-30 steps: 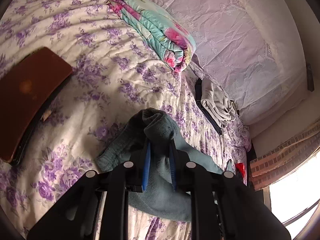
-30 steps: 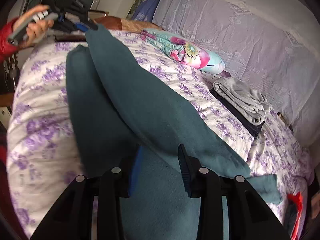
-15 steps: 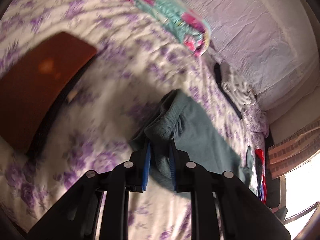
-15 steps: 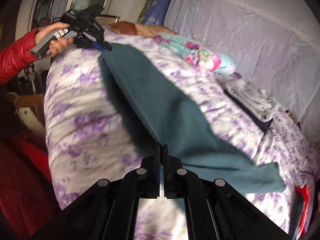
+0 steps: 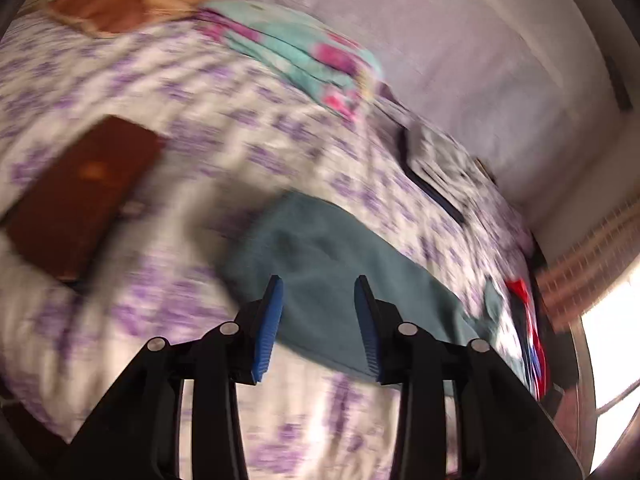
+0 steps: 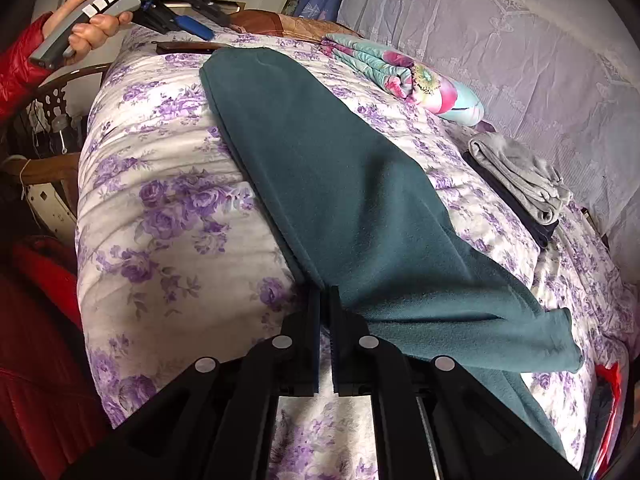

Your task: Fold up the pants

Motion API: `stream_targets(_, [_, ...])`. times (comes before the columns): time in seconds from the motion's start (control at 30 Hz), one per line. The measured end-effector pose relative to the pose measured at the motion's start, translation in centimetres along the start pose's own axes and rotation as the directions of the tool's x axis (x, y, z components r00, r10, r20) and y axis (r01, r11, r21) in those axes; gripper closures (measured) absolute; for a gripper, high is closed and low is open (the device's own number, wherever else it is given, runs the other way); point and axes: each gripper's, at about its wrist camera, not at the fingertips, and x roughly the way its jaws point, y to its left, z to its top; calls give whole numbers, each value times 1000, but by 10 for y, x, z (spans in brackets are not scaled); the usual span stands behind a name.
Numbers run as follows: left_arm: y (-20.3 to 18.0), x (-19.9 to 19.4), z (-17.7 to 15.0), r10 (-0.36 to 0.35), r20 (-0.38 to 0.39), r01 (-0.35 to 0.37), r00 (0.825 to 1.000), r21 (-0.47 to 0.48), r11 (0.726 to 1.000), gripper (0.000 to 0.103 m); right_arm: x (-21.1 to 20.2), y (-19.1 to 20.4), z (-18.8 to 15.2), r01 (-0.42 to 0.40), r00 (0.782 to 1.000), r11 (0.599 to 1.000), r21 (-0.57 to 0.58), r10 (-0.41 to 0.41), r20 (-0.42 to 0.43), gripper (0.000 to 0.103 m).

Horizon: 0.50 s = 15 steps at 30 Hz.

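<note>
Teal pants [image 6: 340, 184] lie folded lengthwise on the purple-flowered bedspread [image 6: 168, 200], running from the far left to the near right. They also show in the blurred left wrist view [image 5: 328, 280]. My right gripper [image 6: 325, 296] is shut on the near edge of the pants. My left gripper [image 5: 318, 292] is open and empty, held above the far end of the pants. It also shows in the right wrist view [image 6: 192, 26], held in a hand above the bed's far left corner.
A floral folded quilt [image 6: 404, 76] and a stack of grey and dark clothes [image 6: 524, 184] lie along the wall side. A brown flat board [image 5: 80, 196] lies on the bed's left. A red item [image 5: 528, 340] hangs at the bed's right end.
My left gripper let go of the pants' end, opened and pulled back. The right gripper shut on the pants' near edge. The pants now lie flat on the bed.
</note>
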Motion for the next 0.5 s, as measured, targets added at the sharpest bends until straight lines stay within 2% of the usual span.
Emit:
stream_targets(0.03, [-13, 12, -2, -21, -24, 22, 999, 34, 999, 53, -1, -2, 0, -6, 1000, 1000, 12, 6, 3, 94])
stream_targets(0.07, [-26, 25, -6, -38, -49, 41, 998, 65, 997, 36, -4, -6, 0, -19, 1000, 999, 34, 19, 10, 92])
stream_targets(0.1, [-37, 39, -10, -52, -74, 59, 996, 94, 994, 25, -11, -14, -1, -61, 998, 996, 71, 60, 27, 79])
stream_targets(0.13, [-50, 58, -15, -63, -101, 76, 993, 133, 988, 24, -19, -24, -2, -111, 993, 987, 120, 106, 54, 56])
stream_targets(0.2, [-60, 81, -22, -49, -139, 73, 989, 170, 983, 22, -39, -50, -4, -161, 983, 959, 232, 136, 121, 45])
stream_targets(0.27, [-58, 100, -31, -32, -146, 59, 989, 186, 981, 14, -53, -88, -6, -149, 983, 912, 382, 96, 154, 40])
stream_targets(0.33, [-64, 100, -43, -29, -83, 50, 996, 271, 961, 5, -54, -133, -9, -68, 993, 832, 550, 2, 120, 23])
stream_targets(0.4, [-75, 103, -60, 36, -31, -22, 999, 377, 926, 5, -41, -176, -13, 74, 995, 737, 672, -99, -2, 21])
stream_targets(0.43, [-83, 105, -66, 82, -29, -62, 996, 427, 902, 5, -29, -199, -14, 135, 990, 686, 715, -123, -69, 21])
stream_targets(0.47, [-88, 105, -70, 105, -18, -85, 994, 459, 884, 5, -17, -217, -13, 170, 985, 654, 737, -131, -110, 21])
stream_targets(0.5, [-88, 106, -71, 111, -23, -88, 994, 464, 881, 5, -6, -233, -14, 199, 980, 622, 757, -138, -144, 21])
